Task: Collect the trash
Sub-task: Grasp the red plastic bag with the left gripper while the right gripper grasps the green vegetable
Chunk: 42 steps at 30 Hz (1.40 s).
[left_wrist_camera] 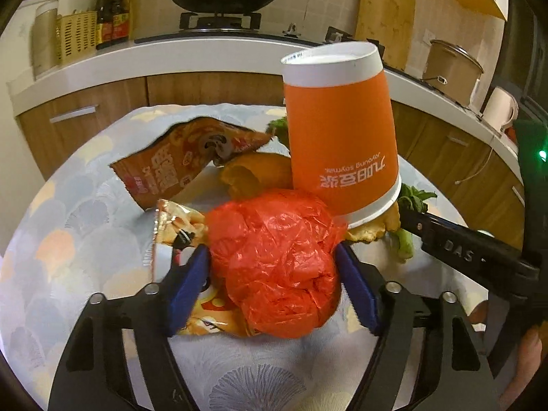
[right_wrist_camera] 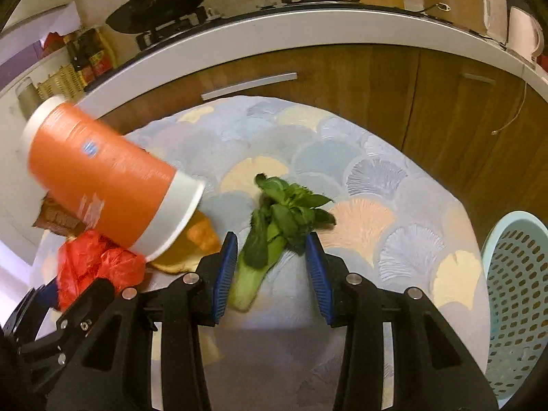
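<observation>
In the left wrist view, the crumpled red plastic bag (left_wrist_camera: 274,267), lying on the table just in front of the tilted orange cup (left_wrist_camera: 342,130), is bracketed by the left gripper (left_wrist_camera: 274,267), whose blue pads appear pressed against its sides, so a pickup is judged to be in hand. In the right wrist view, the right gripper (right_wrist_camera: 270,274) is spread around the bok choy (right_wrist_camera: 274,236), which lies just right of the cup and untouched by the far pad; closing, lifting and carrying to the pale blue basket (right_wrist_camera: 517,294), well right of the cup, is called for next.
</observation>
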Each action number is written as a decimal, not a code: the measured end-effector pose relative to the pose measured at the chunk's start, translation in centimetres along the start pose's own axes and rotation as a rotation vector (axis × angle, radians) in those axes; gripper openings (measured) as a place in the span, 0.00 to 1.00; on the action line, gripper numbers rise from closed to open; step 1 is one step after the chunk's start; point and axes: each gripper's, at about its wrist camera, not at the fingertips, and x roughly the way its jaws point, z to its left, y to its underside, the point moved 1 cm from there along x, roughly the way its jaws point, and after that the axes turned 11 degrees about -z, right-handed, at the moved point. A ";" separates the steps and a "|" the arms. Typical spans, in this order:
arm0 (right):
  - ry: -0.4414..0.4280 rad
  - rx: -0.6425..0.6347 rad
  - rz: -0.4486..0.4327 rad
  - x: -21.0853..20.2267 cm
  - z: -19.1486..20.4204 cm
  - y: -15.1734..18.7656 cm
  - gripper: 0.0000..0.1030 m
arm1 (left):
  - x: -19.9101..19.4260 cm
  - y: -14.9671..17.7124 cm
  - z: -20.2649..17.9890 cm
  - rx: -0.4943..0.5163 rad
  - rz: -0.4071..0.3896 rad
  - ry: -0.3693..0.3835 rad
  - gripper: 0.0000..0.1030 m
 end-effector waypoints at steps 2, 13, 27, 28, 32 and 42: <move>0.002 -0.017 -0.007 -0.1 0.3 0.0 0.34 | 0.0 0.1 -0.1 0.004 -0.002 0.003 0.62; -0.014 -0.042 -0.038 -2.0 0.4 1.0 0.16 | -1.7 0.2 -0.2 -0.005 -0.036 0.049 0.51; -0.054 0.007 -0.096 -6.6 -1.9 2.3 0.16 | -5.7 -0.3 -1.8 0.021 -0.112 0.107 0.51; -0.056 0.010 -0.098 -6.9 -2.1 2.4 0.16 | -5.8 -0.3 -1.8 0.019 -0.111 0.109 0.51; -0.054 -0.003 -0.132 -8.9 -2.5 2.6 0.13 | -6.8 -0.3 -2.1 0.012 -0.120 0.136 0.51; -0.036 -0.022 -0.187 -13.3 -4.5 3.7 0.13 | -8.4 0.2 -6.1 0.056 -0.132 0.204 0.51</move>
